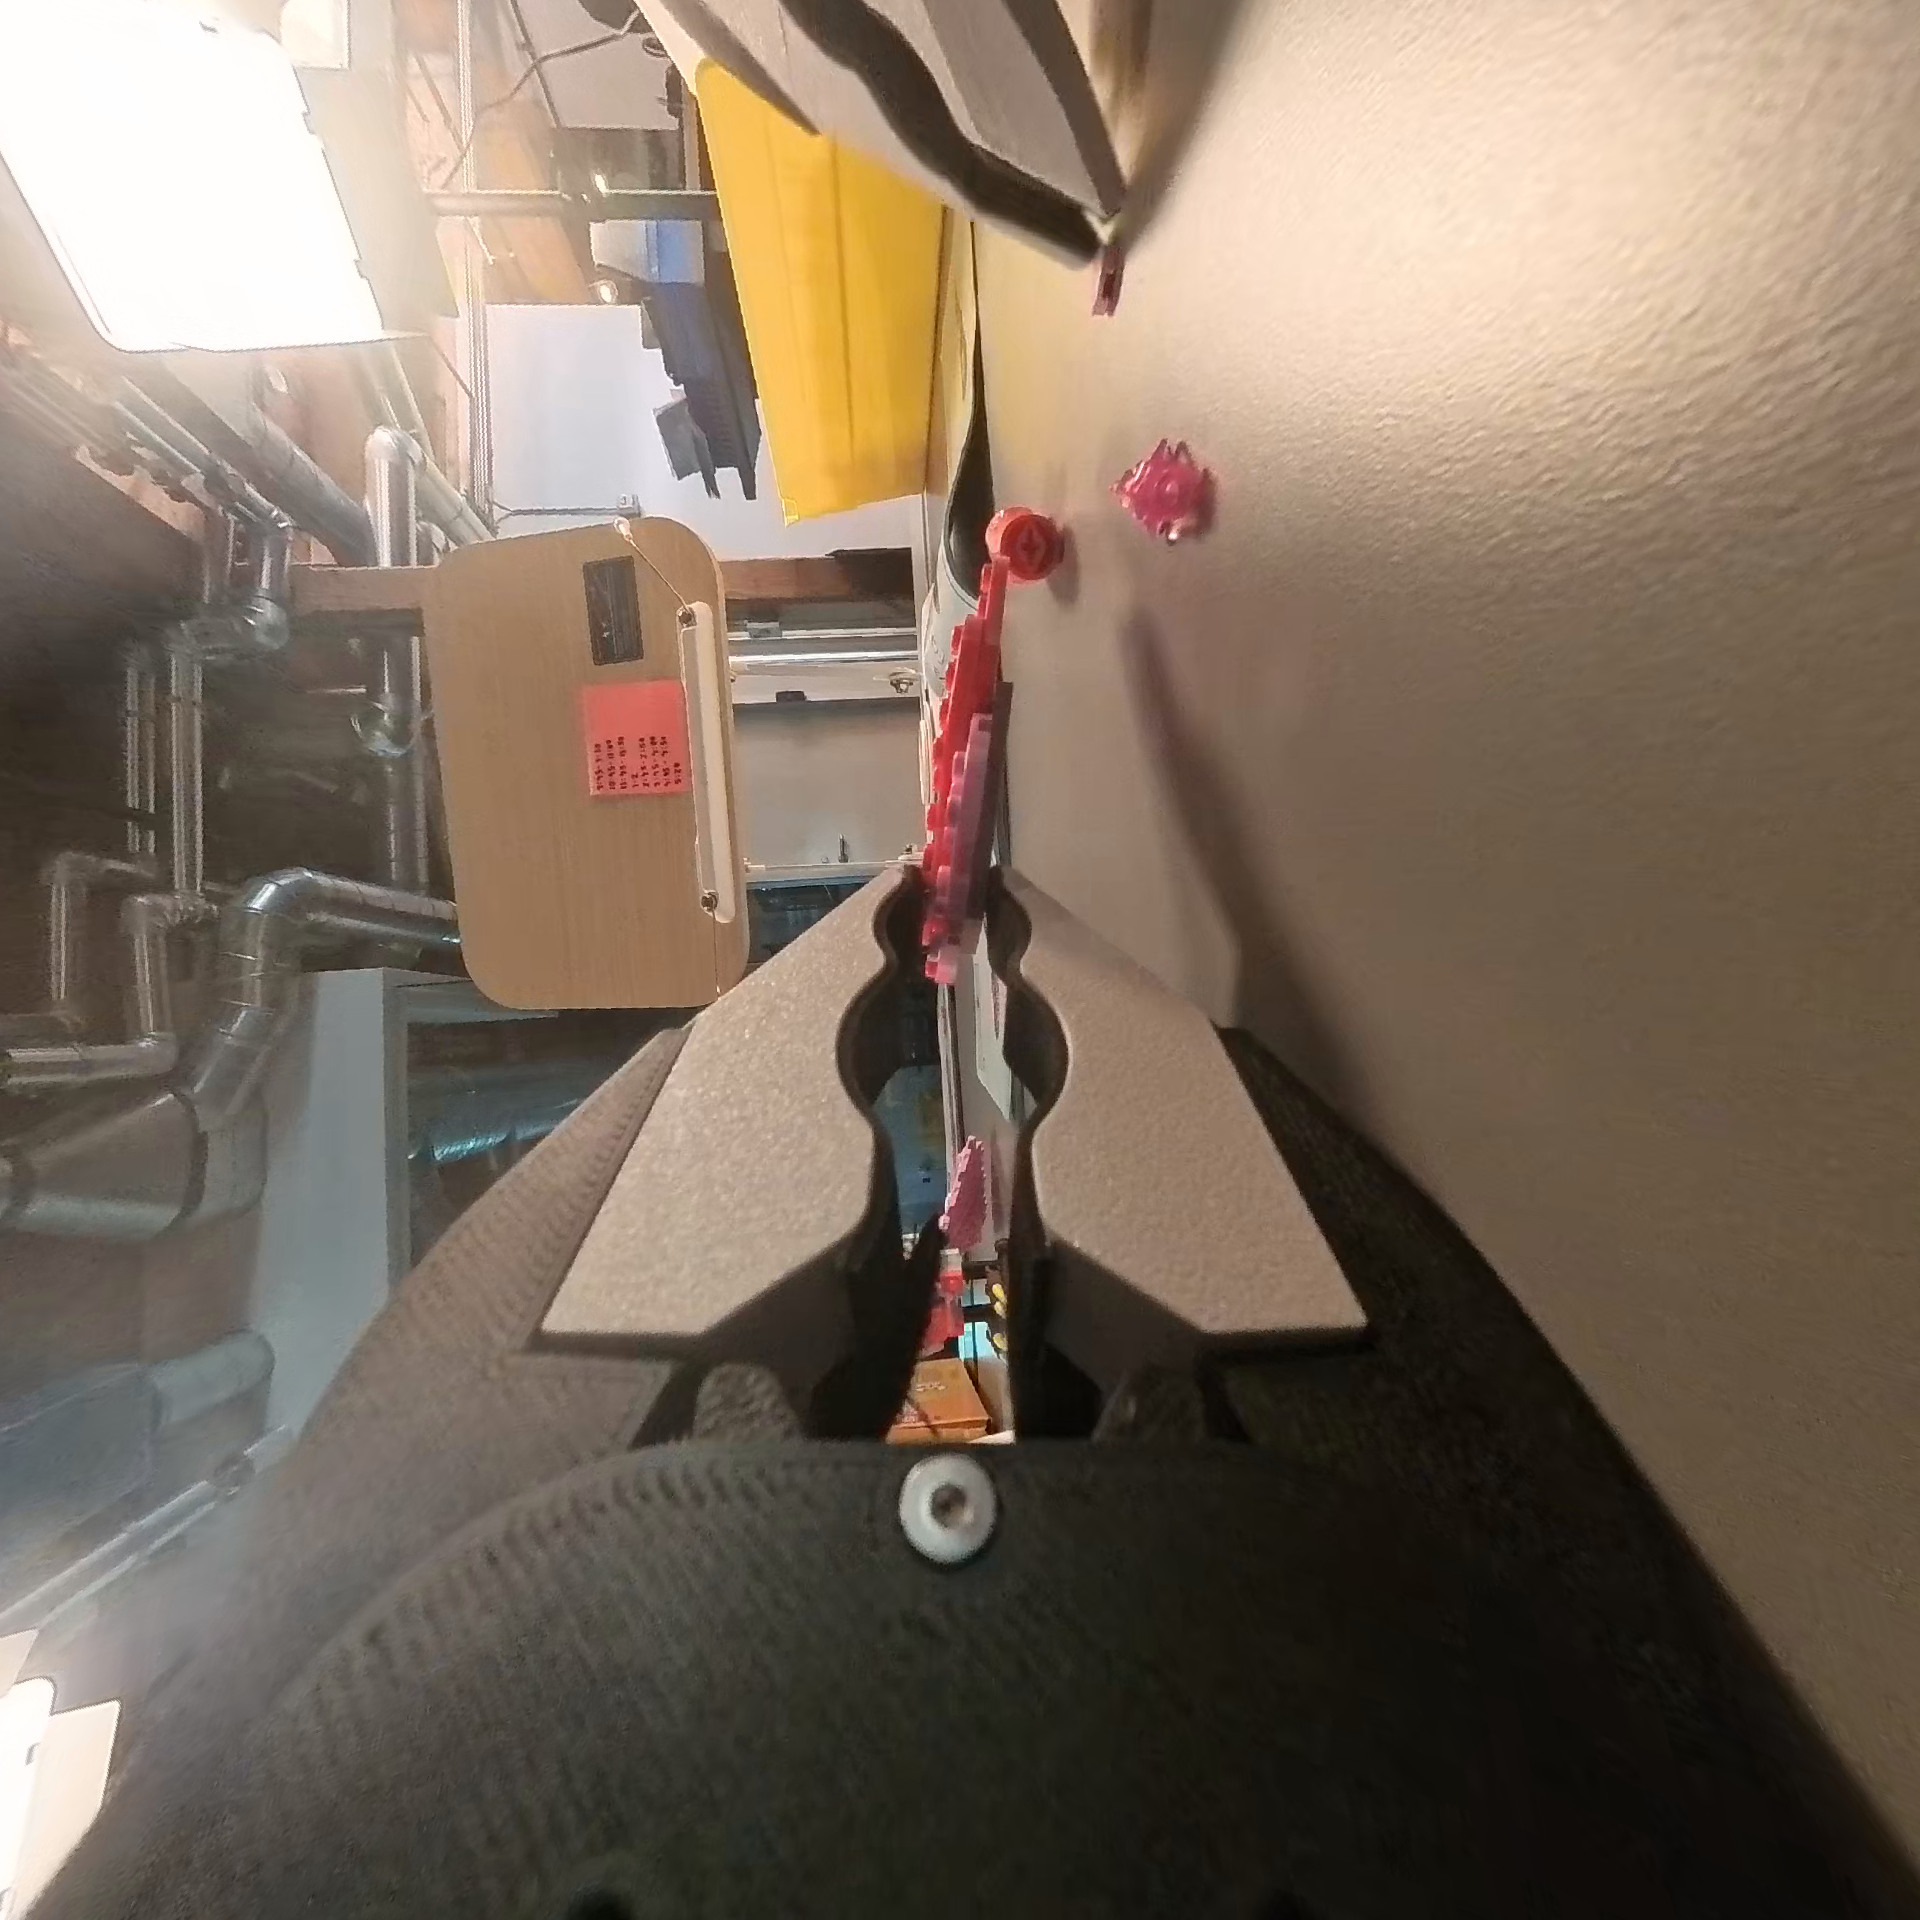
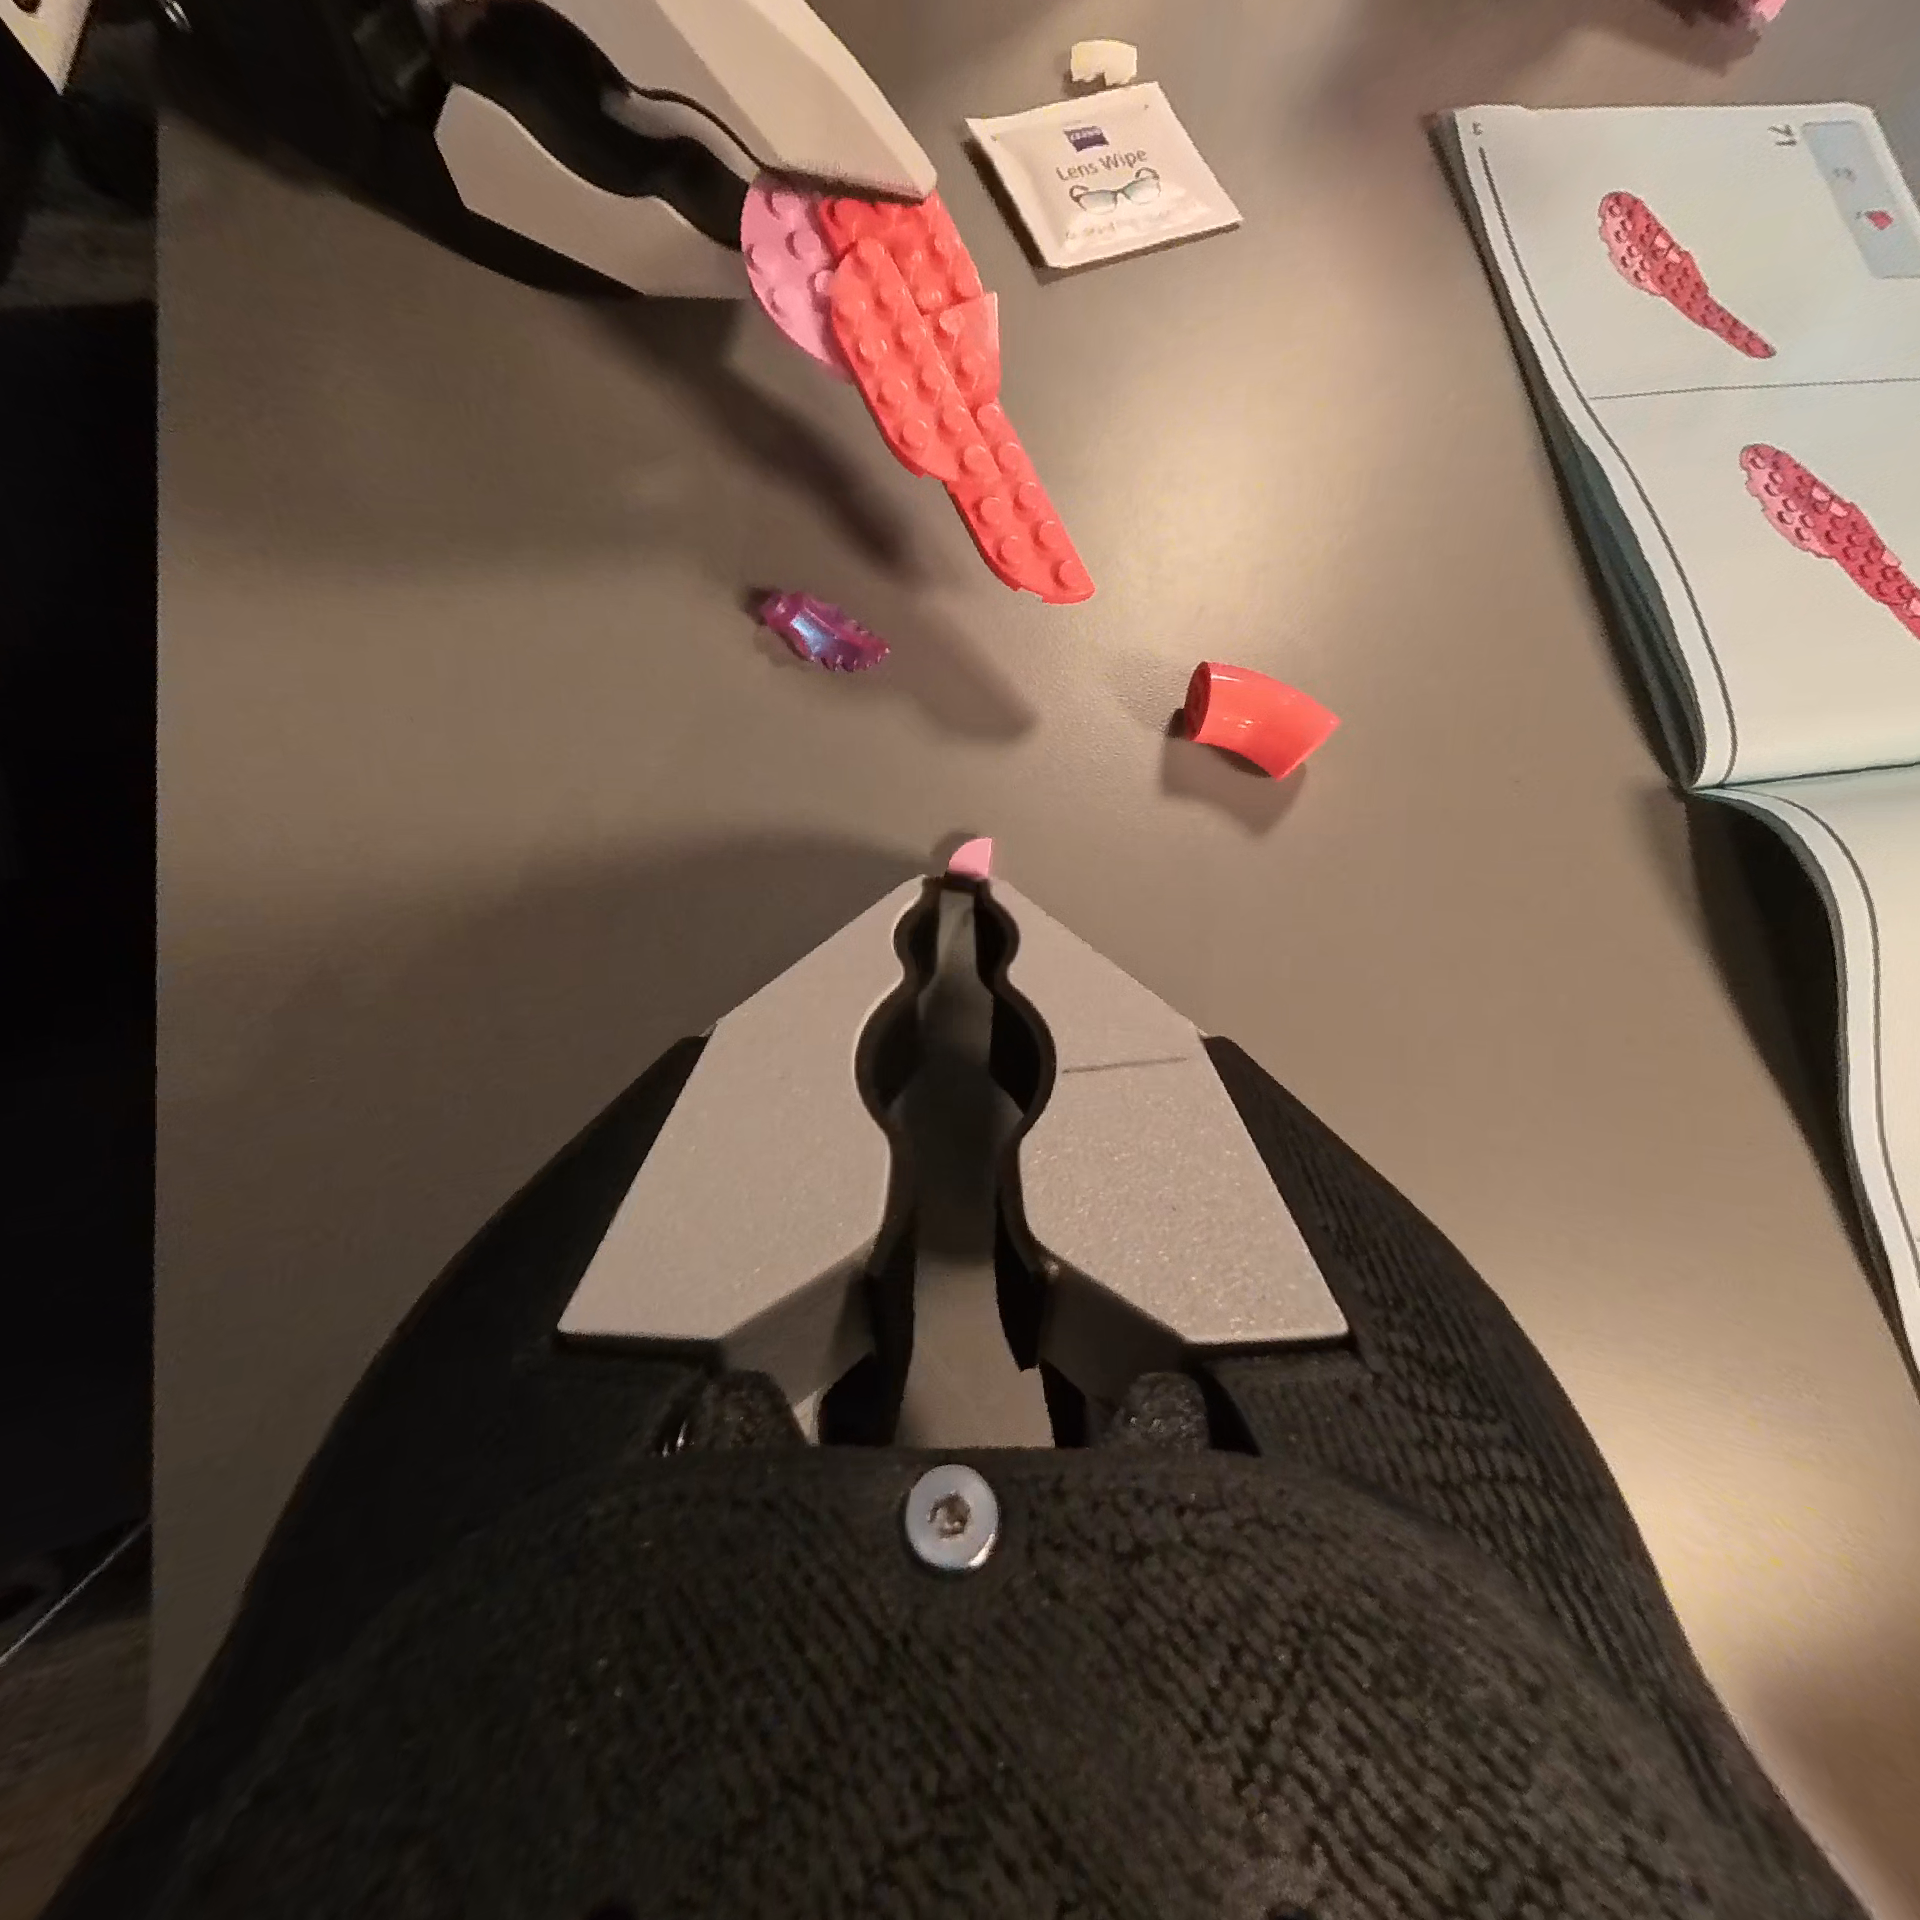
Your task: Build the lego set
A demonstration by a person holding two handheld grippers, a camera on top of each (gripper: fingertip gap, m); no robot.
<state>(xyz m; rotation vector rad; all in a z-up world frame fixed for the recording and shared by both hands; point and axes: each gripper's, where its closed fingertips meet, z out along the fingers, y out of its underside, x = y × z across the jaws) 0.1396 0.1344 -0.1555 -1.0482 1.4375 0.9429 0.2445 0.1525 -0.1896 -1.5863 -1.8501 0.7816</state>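
My left gripper (image 1: 956,885) is shut on one end of a flat wing-shaped build of red and pink studded plates (image 1: 966,790), seen edge-on. In the right wrist view the same gripper (image 2: 831,192) comes in from the top left and holds the build (image 2: 935,395) by its pink end, above the grey table (image 2: 416,727). My right gripper (image 2: 961,883) is shut on a small pink piece (image 2: 974,858) whose tip sticks out past the fingertips. In the left wrist view the right gripper (image 1: 1101,223) shows at the top with a small dark pink piece (image 1: 1107,283) at its tip.
A red curved piece (image 2: 1257,727) and a translucent purple piece (image 2: 821,629) lie on the table between the grippers. An open instruction booklet (image 2: 1714,416) lies at the right. A white sachet (image 2: 1101,187) and a small white piece (image 2: 1101,57) lie at the far edge.
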